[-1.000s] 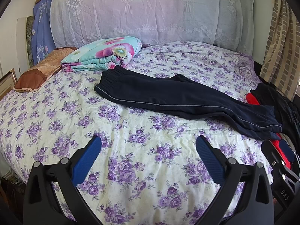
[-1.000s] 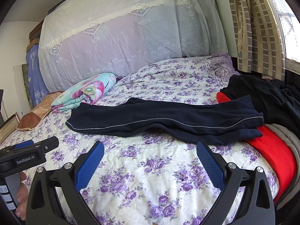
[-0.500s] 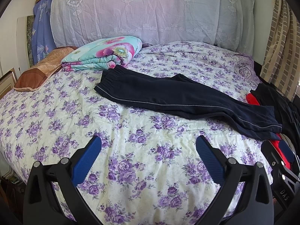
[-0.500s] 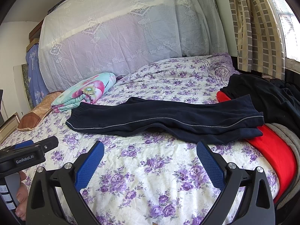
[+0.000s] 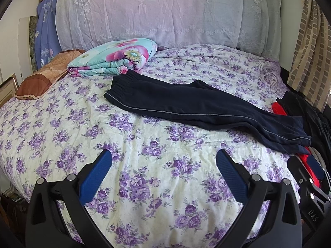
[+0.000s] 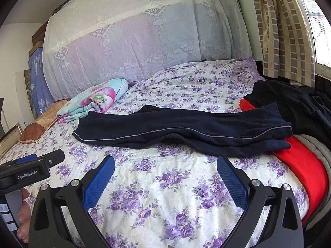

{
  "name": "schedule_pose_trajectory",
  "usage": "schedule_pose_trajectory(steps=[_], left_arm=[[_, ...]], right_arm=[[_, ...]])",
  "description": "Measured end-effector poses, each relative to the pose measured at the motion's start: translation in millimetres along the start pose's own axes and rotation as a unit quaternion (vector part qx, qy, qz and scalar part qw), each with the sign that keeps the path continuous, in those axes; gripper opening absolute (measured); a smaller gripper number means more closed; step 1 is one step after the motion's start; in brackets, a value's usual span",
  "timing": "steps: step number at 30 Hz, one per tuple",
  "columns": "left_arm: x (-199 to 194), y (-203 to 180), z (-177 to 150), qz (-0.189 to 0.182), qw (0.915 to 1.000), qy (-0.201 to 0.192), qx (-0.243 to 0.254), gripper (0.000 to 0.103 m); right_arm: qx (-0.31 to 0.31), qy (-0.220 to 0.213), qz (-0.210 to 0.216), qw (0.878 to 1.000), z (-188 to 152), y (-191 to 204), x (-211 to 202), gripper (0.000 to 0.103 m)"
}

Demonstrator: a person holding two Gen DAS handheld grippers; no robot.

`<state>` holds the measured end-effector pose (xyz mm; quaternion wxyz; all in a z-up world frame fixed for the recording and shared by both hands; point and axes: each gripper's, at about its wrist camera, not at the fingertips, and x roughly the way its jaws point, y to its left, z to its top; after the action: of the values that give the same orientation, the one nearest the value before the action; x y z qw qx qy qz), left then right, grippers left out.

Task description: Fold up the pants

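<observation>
Item: dark pants, centre frame on the floral bedspread, legs stacked lengthwise, cuffs at right seemingly resting on a red garment.
Progress: apparently one lengthwise fold in place; crosswise folds remain.
Left gripper: released, empty, short of the pants.
Right gripper: likewise.
Change from earlier frames: none visible.

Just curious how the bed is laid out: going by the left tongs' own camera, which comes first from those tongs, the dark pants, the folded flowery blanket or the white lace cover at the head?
1. Dark pants: nearest, spread across mid-bed ahead of the left tongs.
2. Folded flowery blanket: behind the waistband, far left.
3. White lace cover: farthest, upright at the head.
</observation>
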<state>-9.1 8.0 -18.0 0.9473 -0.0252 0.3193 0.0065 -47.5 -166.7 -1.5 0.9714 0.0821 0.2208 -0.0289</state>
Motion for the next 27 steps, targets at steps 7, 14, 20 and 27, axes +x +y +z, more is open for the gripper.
schedule_pose_trajectory(steps=[7,14,20,27], left_arm=[[2,0,5,-0.002,0.9999,0.01,-0.004,0.099],[2,0,6,-0.002,0.9999,0.01,-0.004,0.099],[3,1,6,-0.002,0.9999,0.011,-0.004,0.099],[40,15,-3,0.003,0.9983,0.055,-0.02,0.099]], right_arm=[[0.001,0.006,0.001,1.0,-1,1,0,0.099],[0.001,0.006,0.0,1.0,0,1,1,0.099],[0.001,0.007,0.001,1.0,0,1,2,0.099],[0.015,0.045,0.008,0.999,-5,-9,21,0.099]])
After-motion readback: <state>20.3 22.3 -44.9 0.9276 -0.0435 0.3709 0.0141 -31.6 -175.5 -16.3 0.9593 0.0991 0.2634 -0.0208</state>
